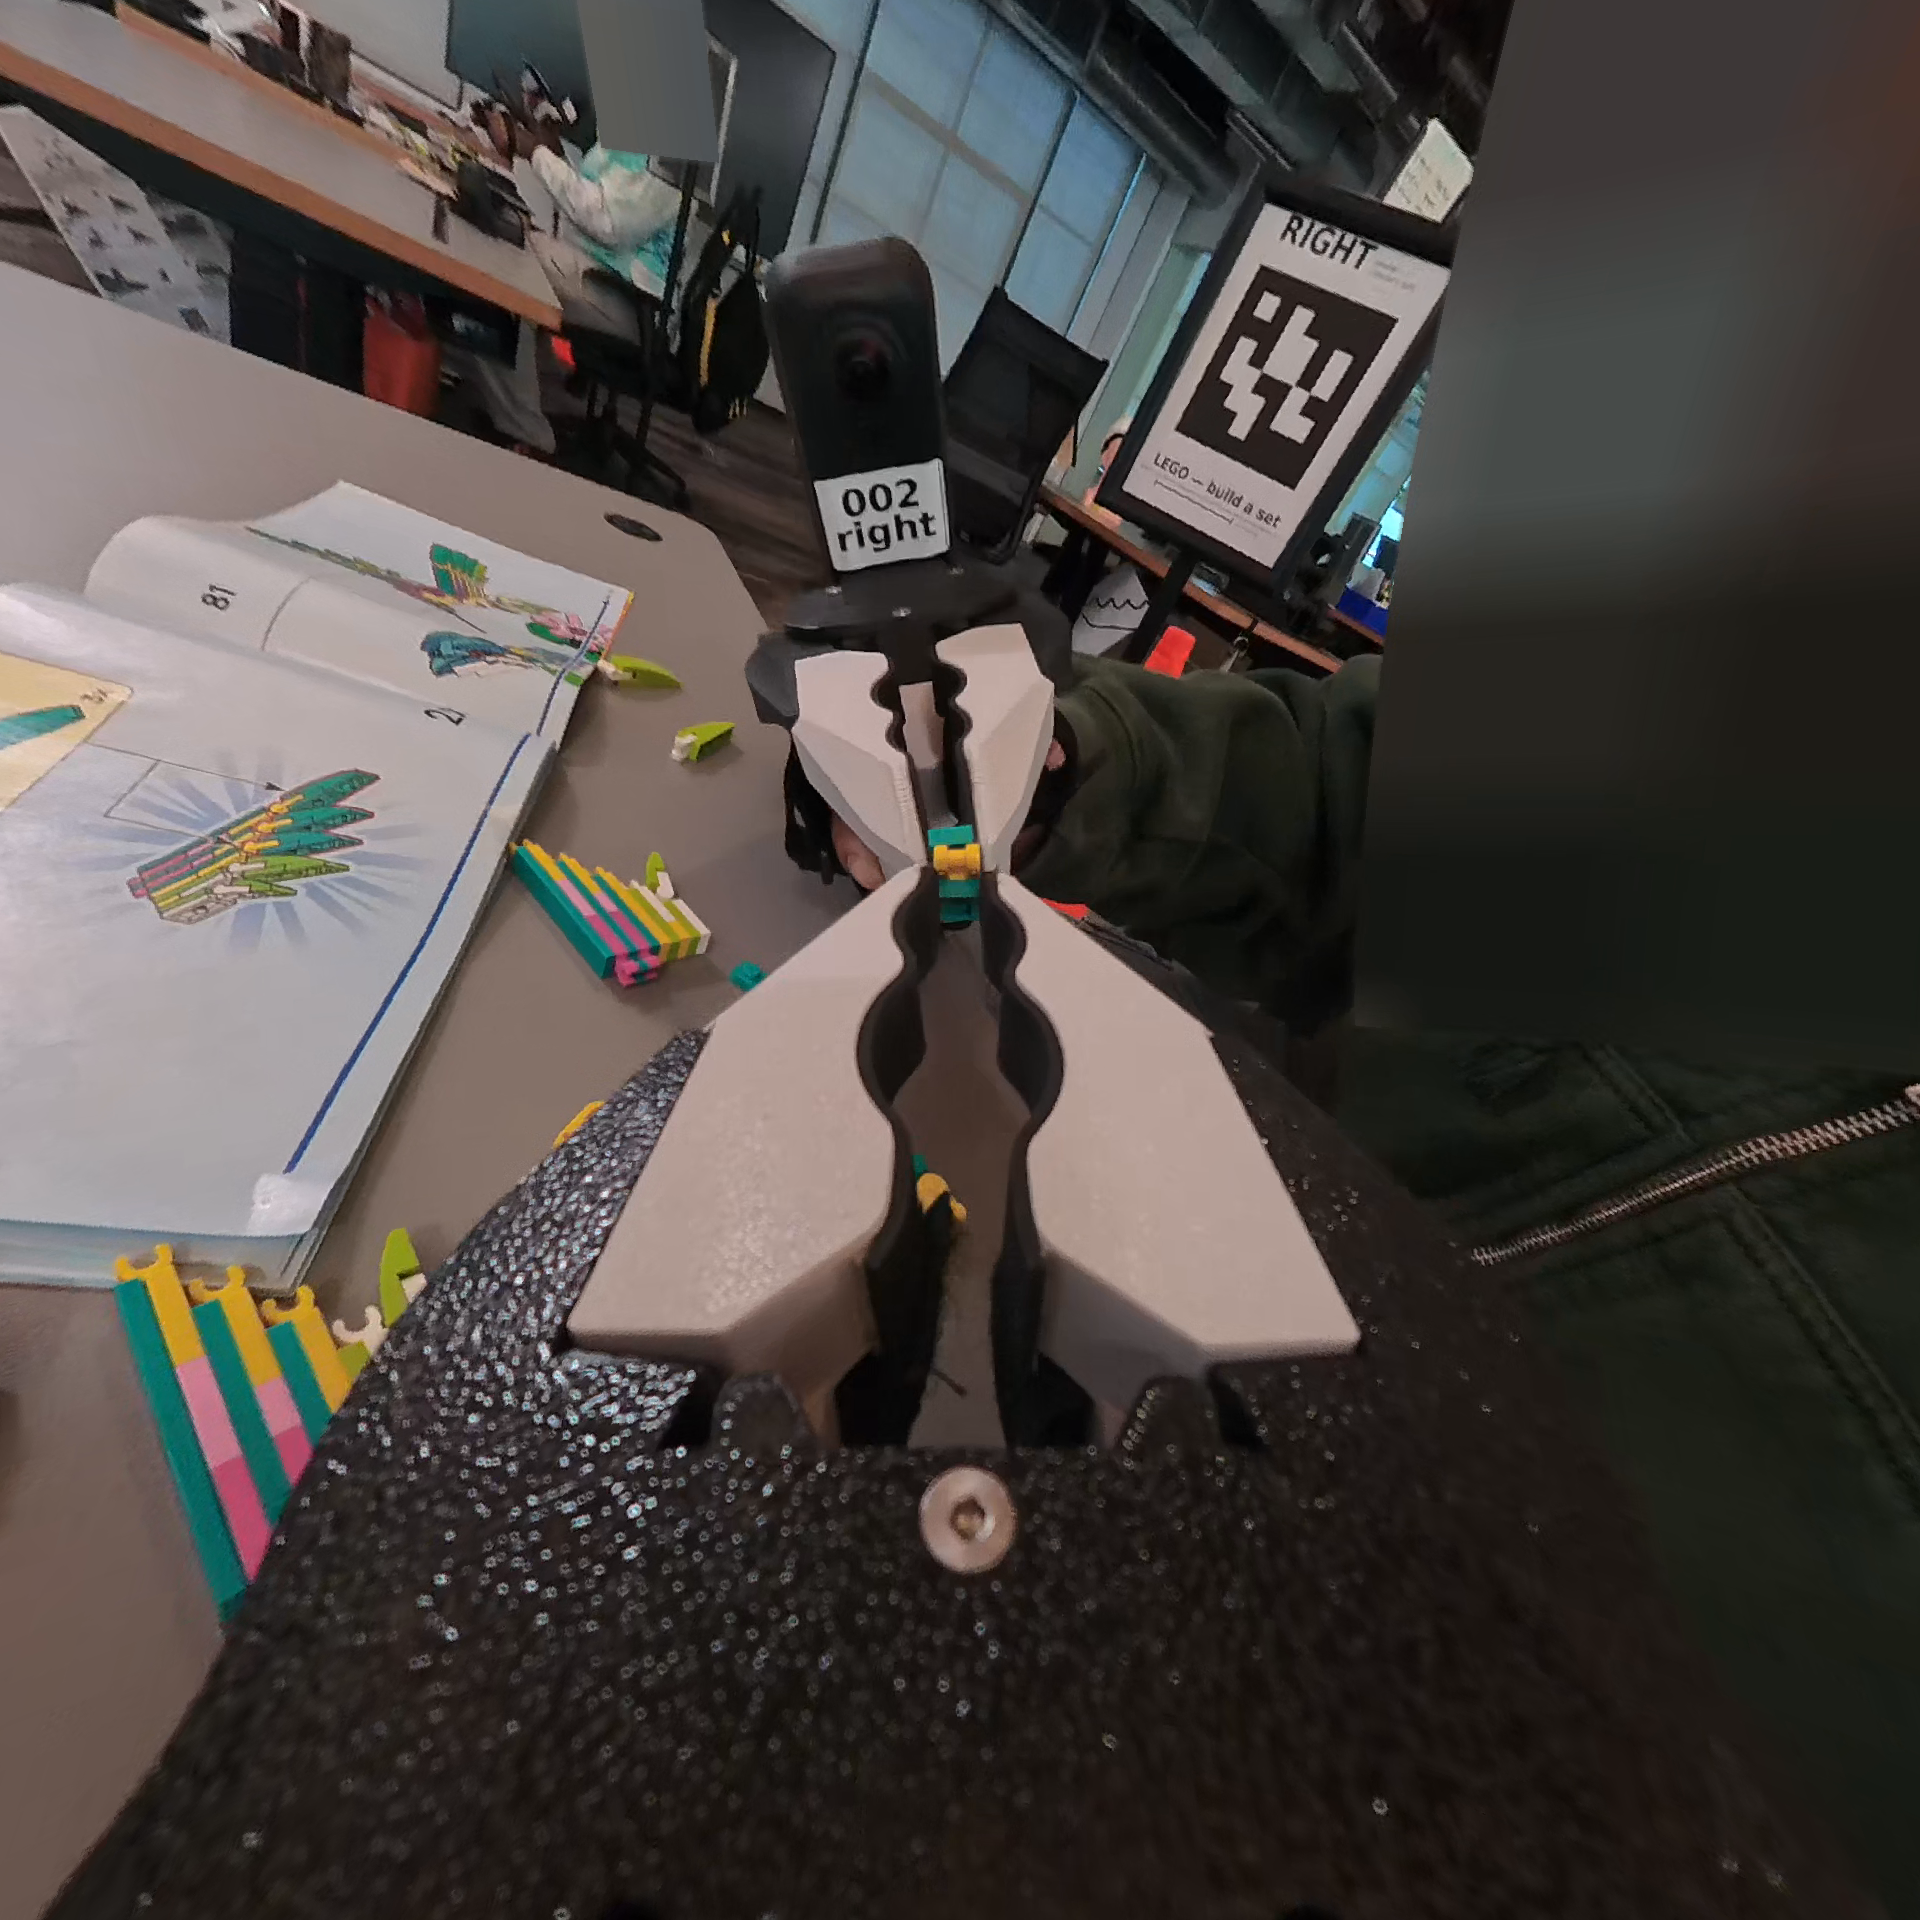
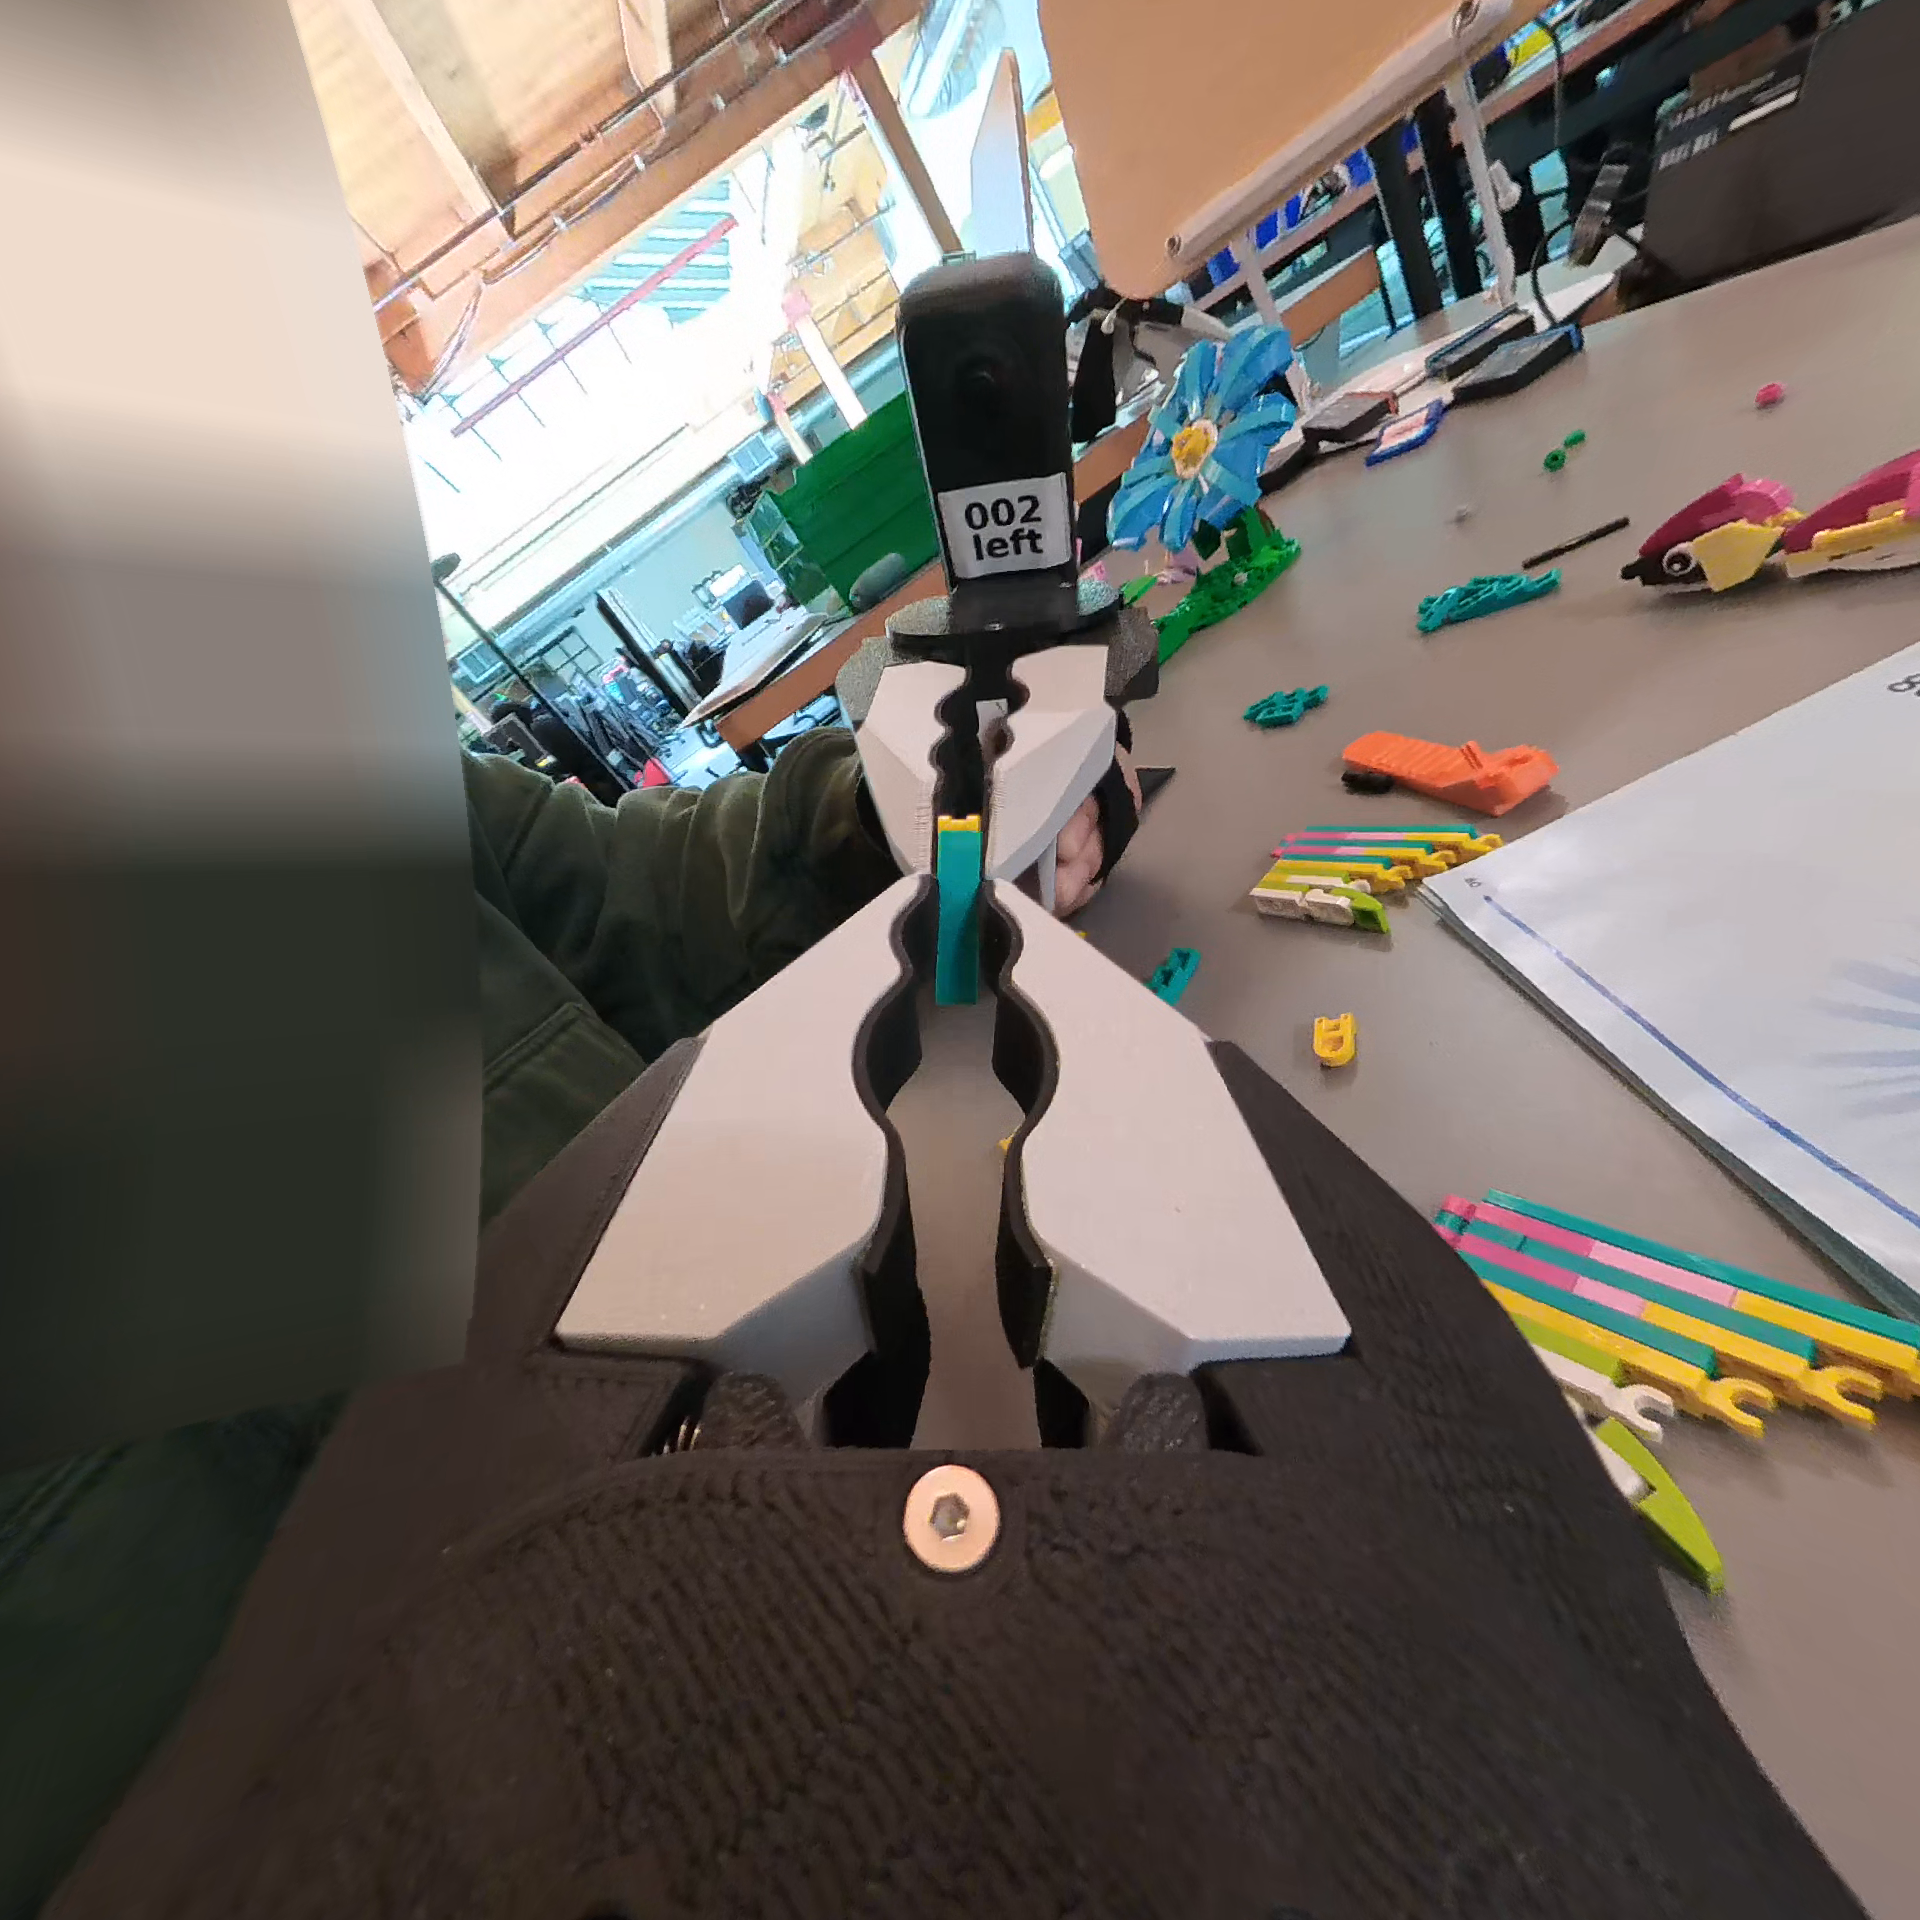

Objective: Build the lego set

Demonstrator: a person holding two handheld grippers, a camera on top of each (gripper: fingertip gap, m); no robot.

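Observation:
My two grippers meet tip to tip above the grey table [image 1: 499, 1039]. Between them is a small teal-and-yellow lego piece [image 1: 954, 871], which also shows in the right wrist view [image 2: 957, 925] as a narrow teal bar with a yellow end. My left gripper [image 1: 954, 888] is shut on one end of it. My right gripper [image 2: 956, 894] is shut on the other end. Two striped teal, pink, yellow and lime wing assemblies [image 1: 613, 914] [image 1: 229, 1392] lie on the table beside the open instruction booklet [image 1: 260, 883].
Loose lime pieces [image 1: 707, 740], a teal piece [image 2: 1174, 971] and a yellow clip [image 2: 1333, 1039] lie around. An orange brick separator [image 2: 1455, 774], a blue lego flower [image 2: 1205, 447] and a pink-and-yellow lego bird [image 2: 1766, 535] sit farther off. A person's green sleeve [image 1: 1195, 790] is behind the grippers.

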